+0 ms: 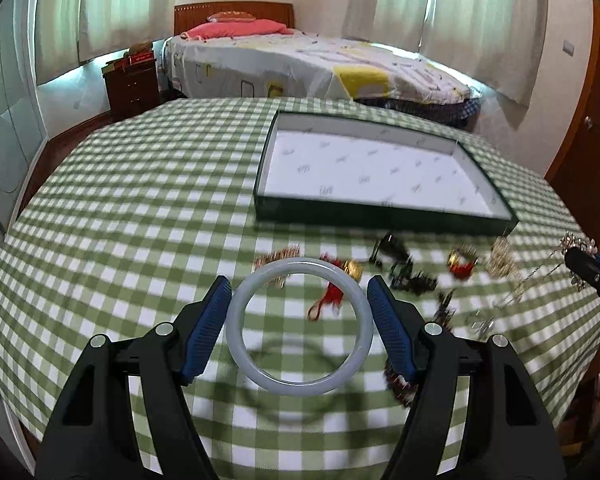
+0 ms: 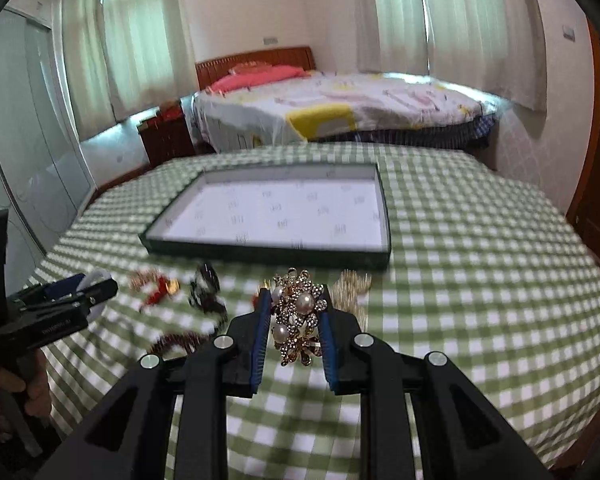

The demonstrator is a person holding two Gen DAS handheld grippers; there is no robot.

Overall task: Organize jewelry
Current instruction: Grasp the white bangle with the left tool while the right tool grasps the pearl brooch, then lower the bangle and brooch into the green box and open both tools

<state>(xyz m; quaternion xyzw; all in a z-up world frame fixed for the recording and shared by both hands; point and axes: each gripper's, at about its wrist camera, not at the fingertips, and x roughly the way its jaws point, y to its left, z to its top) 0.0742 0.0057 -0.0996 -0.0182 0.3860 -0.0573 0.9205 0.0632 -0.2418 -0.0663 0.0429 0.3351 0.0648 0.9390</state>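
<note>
My left gripper [image 1: 299,300] is shut on a pale jade bangle [image 1: 300,384] and holds it above the checked cloth, its shadow below. My right gripper [image 2: 294,300] is shut on a gold and pearl brooch piece [image 2: 300,320], lifted off the table. The dark green tray [image 1: 384,212] with white lining stands empty beyond both; it also shows in the right wrist view [image 2: 268,254]. Loose jewelry lies in a row in front of it: red and gold pieces [image 1: 332,296], black pieces [image 1: 400,268], a gold piece [image 1: 500,260].
The green checked tablecloth [image 1: 140,240] covers the table. The left gripper shows at the left of the right wrist view [image 2: 56,308]. A bed [image 1: 308,60] and nightstand [image 1: 132,84] stand behind the table.
</note>
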